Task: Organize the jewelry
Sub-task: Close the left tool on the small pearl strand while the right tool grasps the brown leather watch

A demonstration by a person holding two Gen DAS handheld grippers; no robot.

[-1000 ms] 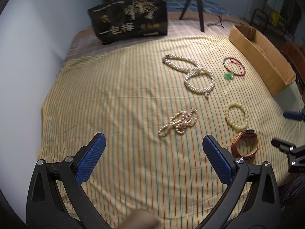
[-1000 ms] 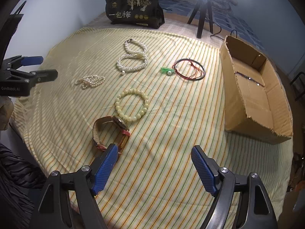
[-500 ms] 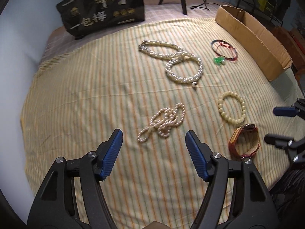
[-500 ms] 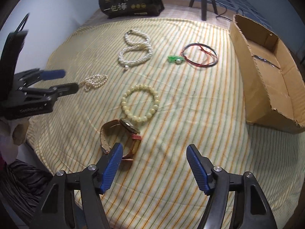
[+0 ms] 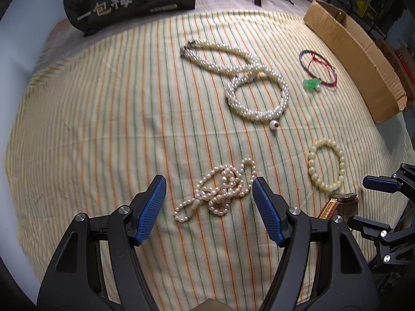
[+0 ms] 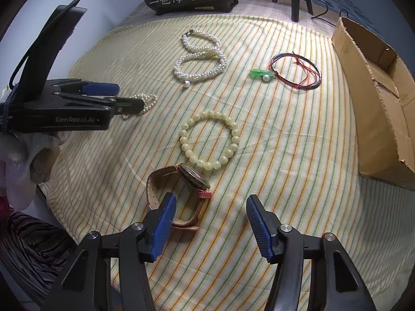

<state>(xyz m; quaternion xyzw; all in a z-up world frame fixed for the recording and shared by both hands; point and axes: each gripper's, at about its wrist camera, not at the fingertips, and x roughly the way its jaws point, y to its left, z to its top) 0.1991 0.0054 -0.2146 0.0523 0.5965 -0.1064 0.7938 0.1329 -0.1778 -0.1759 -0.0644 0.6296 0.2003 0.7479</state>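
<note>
left gripper (image 5: pixel 209 204): jaws apart, held low, fingers level, blue pads facing in
left hand (image 6: pixel 28 153): gloved, wrapped round handle under gripper body
right gripper (image 6: pixel 210 223): jaws apart, nothing between pads, angled fwd & down
spacing: L & R side by side, not touching

A matt woven cloth (image 5: pixel 109 119), striped and lightly creased, covers the table. On it, the tangled bead string (image 5: pixel 218 190) and the thick twisted necklace (image 5: pixel 256 96) look pearly and glossy, while the round bracelet (image 6: pixel 210 140) has smooth, waxy cream beads. The watch (image 6: pixel 181 191) has a grained leather-like strap and a shiny case. The thin cord loop (image 6: pixel 295 71) carries a glossy green translucent charm. The box (image 6: pixel 376 98) is rough brown cardboard with torn edges. The bag (image 5: pixel 129 0) is black with printed gold marks. Each tool, left (image 5: pixel 209 207) and right (image 6: pixel 211 226), is matt black plastic with ribbed blue pads (image 5: pixel 151 210) and bright metal screws.
</note>
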